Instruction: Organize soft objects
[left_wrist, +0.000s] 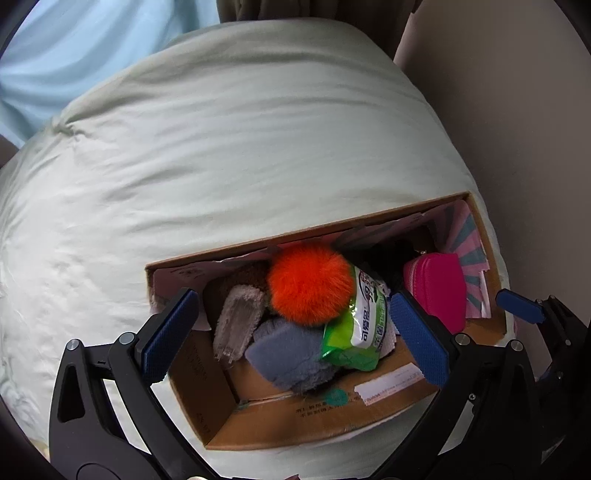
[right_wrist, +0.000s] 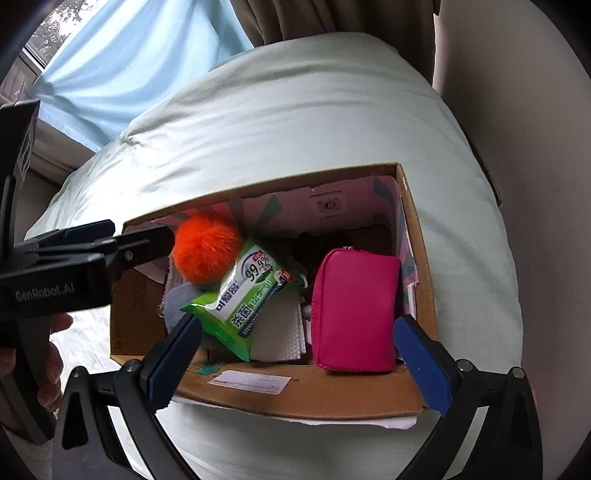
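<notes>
An open cardboard box (left_wrist: 314, 417) (right_wrist: 332, 398) sits on a pale green duvet (left_wrist: 221, 147). It holds an orange pompom (left_wrist: 308, 282) (right_wrist: 207, 251), a green wipes pack (left_wrist: 358, 325) (right_wrist: 243, 295), a pink pouch (left_wrist: 436, 291) (right_wrist: 354, 310), a grey-blue plush cloth (left_wrist: 288, 354) and a beige fuzzy cloth (left_wrist: 238, 317). My left gripper (left_wrist: 295, 332) hangs open over the box's left half, touching nothing. My right gripper (right_wrist: 299, 354) is open above the pouch and wipes, also empty.
The duvet (right_wrist: 295, 110) spreads around the box on all sides. A blue curtain (right_wrist: 129, 55) hangs beyond the bed at the upper left and a beige wall (right_wrist: 535, 184) stands on the right. A hand (right_wrist: 51, 354) holds the left gripper's handle.
</notes>
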